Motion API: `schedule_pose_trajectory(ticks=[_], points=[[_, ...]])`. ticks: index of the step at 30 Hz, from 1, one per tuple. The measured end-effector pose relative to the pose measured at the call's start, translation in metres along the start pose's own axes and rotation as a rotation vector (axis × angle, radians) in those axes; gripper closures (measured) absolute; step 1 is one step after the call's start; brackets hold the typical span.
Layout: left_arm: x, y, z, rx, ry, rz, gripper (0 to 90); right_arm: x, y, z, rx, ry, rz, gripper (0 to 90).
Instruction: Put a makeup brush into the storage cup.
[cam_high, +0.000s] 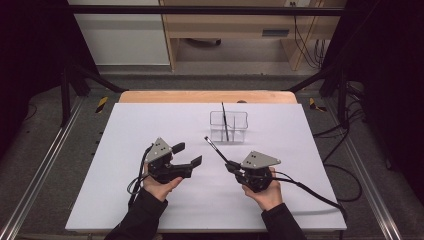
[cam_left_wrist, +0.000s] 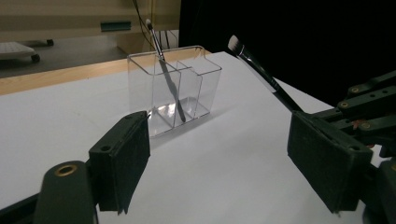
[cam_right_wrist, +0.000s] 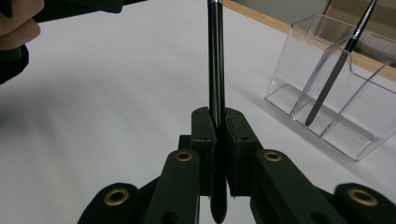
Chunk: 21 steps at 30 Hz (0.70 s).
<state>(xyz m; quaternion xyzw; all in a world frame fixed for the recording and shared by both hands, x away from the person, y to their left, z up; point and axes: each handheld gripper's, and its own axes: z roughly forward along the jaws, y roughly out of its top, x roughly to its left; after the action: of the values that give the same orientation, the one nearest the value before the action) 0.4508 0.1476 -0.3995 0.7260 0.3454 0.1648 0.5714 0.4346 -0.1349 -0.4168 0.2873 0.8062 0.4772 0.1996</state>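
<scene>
My right gripper (cam_high: 231, 166) (cam_right_wrist: 218, 125) is shut on the black handle of a makeup brush (cam_high: 216, 149) (cam_right_wrist: 215, 65). The brush slants up and left, its pale bristle tip (cam_left_wrist: 235, 43) in the air. To the left, my left gripper (cam_high: 188, 154) (cam_left_wrist: 224, 158) hovers open with nothing between its pads (cam_left_wrist: 125, 158). A clear plastic organizer (cam_high: 239, 134) (cam_left_wrist: 140, 84) (cam_right_wrist: 299, 70) with several compartments stands behind both grippers. A second thin brush (cam_high: 224, 119) (cam_left_wrist: 169, 81) (cam_right_wrist: 334, 74) leans upright in one of its compartments.
A white sheet (cam_high: 150, 120) covers the tabletop, and a strip of wood (cam_high: 200, 96) shows at its far edge. Cables (cam_high: 310, 192) trail from the grippers off the front right. Black frame posts stand at both sides.
</scene>
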Motion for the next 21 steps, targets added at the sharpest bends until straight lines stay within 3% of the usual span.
schedule_pose_trajectory(ticks=[16,21], points=[[-0.010,0.008,0.015,-0.051,-0.013,-0.035,21.5,0.001,0.001,-0.002,-0.028,0.014,0.006,84.3],[-0.011,0.007,0.020,-0.061,-0.031,-0.064,21.9,0.001,0.001,-0.001,-0.030,0.015,0.008,84.3]])
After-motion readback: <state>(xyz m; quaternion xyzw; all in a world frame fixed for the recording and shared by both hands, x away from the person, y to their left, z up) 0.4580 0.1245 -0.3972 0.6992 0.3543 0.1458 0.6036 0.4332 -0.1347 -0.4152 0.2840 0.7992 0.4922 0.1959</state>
